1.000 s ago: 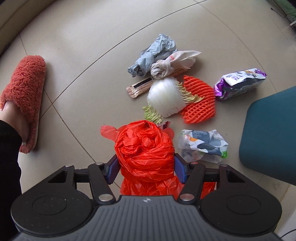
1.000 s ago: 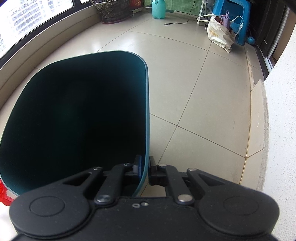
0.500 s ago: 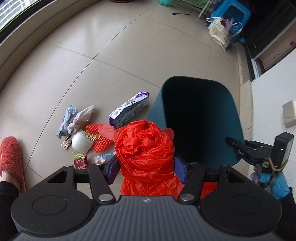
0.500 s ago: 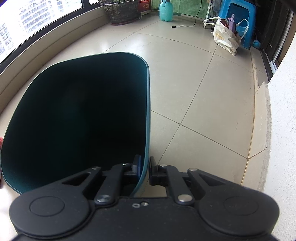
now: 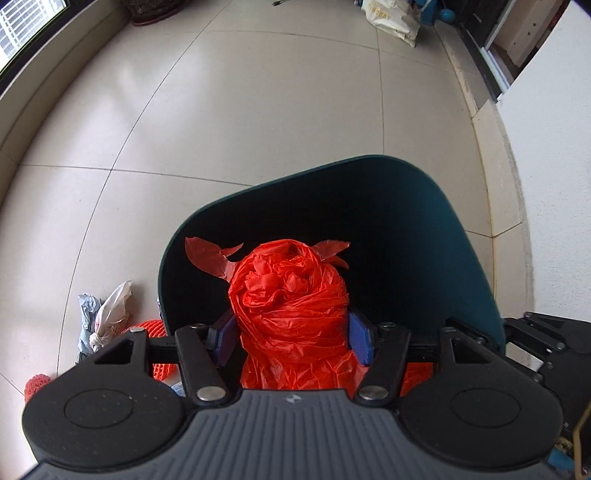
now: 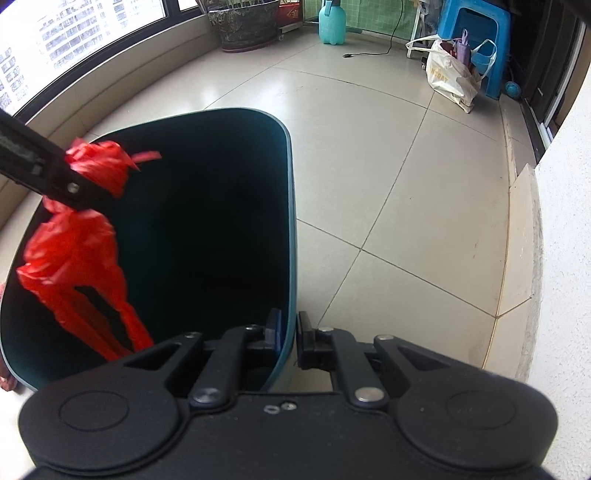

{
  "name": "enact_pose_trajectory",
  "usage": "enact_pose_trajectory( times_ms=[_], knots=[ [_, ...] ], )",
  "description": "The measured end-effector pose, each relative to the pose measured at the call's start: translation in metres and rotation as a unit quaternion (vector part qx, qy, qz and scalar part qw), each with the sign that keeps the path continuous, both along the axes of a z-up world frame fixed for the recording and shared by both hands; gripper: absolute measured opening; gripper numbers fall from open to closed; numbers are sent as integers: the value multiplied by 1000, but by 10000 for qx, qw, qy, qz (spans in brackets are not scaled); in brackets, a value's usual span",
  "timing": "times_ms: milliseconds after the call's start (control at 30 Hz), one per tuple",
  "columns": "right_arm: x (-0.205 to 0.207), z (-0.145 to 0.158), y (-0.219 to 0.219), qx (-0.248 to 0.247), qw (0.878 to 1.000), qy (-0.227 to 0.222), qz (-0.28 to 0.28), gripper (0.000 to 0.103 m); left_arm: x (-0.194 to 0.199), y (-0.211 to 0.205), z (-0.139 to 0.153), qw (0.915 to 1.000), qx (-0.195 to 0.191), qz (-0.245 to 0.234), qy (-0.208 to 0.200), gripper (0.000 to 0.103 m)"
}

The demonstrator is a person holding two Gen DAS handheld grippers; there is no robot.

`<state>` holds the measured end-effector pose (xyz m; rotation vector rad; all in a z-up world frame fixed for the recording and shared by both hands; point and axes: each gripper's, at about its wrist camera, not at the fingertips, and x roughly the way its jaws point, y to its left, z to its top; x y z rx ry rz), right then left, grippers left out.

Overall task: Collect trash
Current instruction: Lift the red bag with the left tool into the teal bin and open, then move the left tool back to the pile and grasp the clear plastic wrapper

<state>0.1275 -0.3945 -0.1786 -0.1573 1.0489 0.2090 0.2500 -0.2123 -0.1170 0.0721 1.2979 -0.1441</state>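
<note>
My left gripper point(image 5: 291, 338) is shut on a crumpled red plastic bag point(image 5: 291, 295) and holds it over the open mouth of the dark teal trash bin point(image 5: 454, 236). In the right wrist view the red plastic bag point(image 6: 74, 243) hangs from the left gripper's finger point(image 6: 55, 177) over the bin's left side. My right gripper point(image 6: 288, 336) is shut on the teal bin's rim point(image 6: 291, 229) and holds it. The bin's inside is dark.
More trash lies on the tiled floor left of the bin: a grey wrapper point(image 5: 86, 306), a knotted white bag point(image 5: 114, 306) and orange foam netting point(image 5: 151, 328). A white shopping bag point(image 6: 452, 75), a blue stool point(image 6: 476, 33), a teal jug point(image 6: 332, 22) and a planter point(image 6: 247, 24) stand at the far side. A white wall point(image 6: 565, 221) runs along the right.
My left gripper has carried the red bag from above the trash pile rightward to over the bin's mouth. My right gripper has stayed clamped on the rim.
</note>
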Motion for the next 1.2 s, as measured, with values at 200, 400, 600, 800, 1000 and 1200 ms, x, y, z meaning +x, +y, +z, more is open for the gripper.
enact_pose_trajectory(
  times_ms=[200, 400, 600, 800, 1000, 1200],
  knots=[
    [-2, -1, -3, -52, 10000, 0, 82, 7, 11, -40, -58, 9955, 381, -664, 557, 60],
    [0, -2, -5, 59, 9999, -18, 103, 8, 12, -62, -94, 9902, 685, -759, 949, 62],
    [-6, -3, -6, 97, 9999, -23, 112, 8, 8, -61, -103, 9905, 624, -676, 1020, 63],
    [-7, -3, -5, 41, 10000, -12, 82, 8, -11, -52, -77, 9960, 274, -654, 538, 72],
    [-3, -2, 0, -21, 10000, 37, 40, 8, -42, -42, -42, 9973, 19, -721, 165, 72],
    [-2, -3, 6, -180, 9998, 44, -22, 6, -54, -39, -8, 9967, -109, -787, -148, 72]
  ],
)
